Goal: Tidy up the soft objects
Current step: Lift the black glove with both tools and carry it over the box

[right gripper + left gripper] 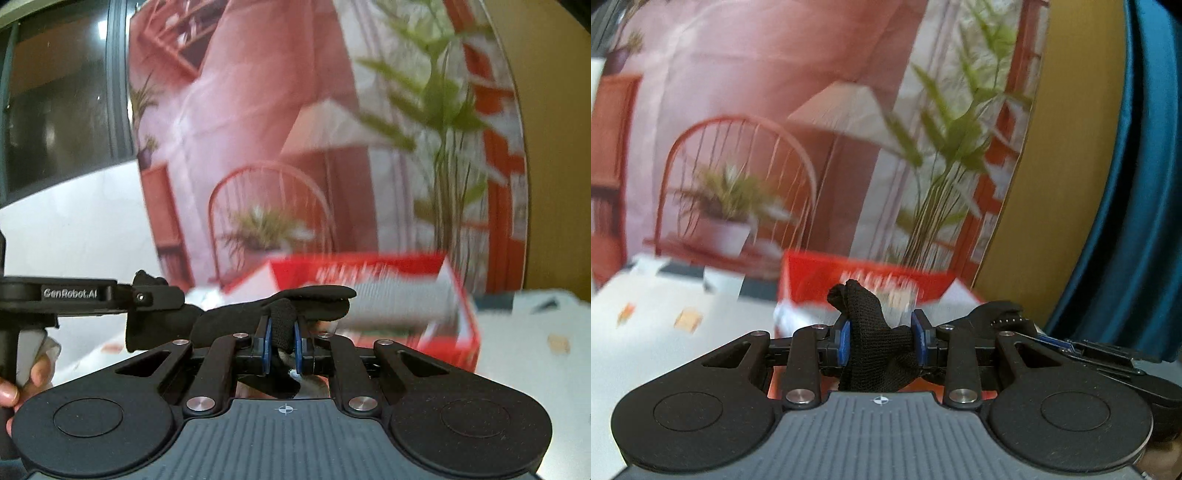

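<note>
A black knit glove (314,297) hangs stretched between my two grippers, above the table. In the right wrist view my right gripper (283,338) is shut on one finger of the glove, its blue pads (266,339) pressing the fabric. My left gripper (147,291) reaches in from the left and holds the glove's other end. In the left wrist view my left gripper (881,338) is shut on a bunched fold of the glove (864,314), which sticks up past the pads. The glove's lower part is hidden behind the gripper bodies.
An open red box (369,273) (857,273) with a white inside stands just beyond the glove on a white tablecloth (665,295). A printed backdrop (757,110) of a chair and plants rises behind. A yellow wall (1071,166) and blue curtain (1145,184) are right. A hand (22,376) grips the left tool.
</note>
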Demonstrator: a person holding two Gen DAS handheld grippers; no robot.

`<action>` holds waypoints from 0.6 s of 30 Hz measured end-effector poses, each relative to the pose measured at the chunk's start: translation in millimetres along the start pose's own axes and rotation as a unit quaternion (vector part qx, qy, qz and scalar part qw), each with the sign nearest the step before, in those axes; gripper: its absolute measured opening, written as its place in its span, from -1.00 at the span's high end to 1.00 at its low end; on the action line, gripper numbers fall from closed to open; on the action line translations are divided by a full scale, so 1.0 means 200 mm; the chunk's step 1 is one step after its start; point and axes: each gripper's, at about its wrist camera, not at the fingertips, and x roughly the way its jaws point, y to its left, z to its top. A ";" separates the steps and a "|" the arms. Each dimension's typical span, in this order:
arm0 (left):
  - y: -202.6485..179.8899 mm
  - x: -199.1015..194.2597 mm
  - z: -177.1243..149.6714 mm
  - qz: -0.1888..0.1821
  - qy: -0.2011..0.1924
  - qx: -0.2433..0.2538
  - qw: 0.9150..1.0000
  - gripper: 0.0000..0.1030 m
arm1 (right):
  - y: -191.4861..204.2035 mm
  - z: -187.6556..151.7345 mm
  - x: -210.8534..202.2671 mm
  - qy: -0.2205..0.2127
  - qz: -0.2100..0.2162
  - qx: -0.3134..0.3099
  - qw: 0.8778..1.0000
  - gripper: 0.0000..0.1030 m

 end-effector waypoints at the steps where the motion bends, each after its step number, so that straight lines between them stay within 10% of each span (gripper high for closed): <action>1: -0.02 0.03 0.03 -0.001 -0.003 0.003 1.000 0.33 | -0.02 0.05 0.01 -0.008 -0.004 -0.005 1.000 0.79; 6: -0.09 0.24 0.13 -0.012 0.022 0.005 1.000 0.33 | -0.11 0.20 0.13 -0.019 -0.032 -0.042 0.998 0.79; 18: -0.16 0.69 -0.02 0.017 0.172 0.044 0.984 0.34 | -0.46 0.14 0.45 0.109 -0.058 0.030 0.992 0.78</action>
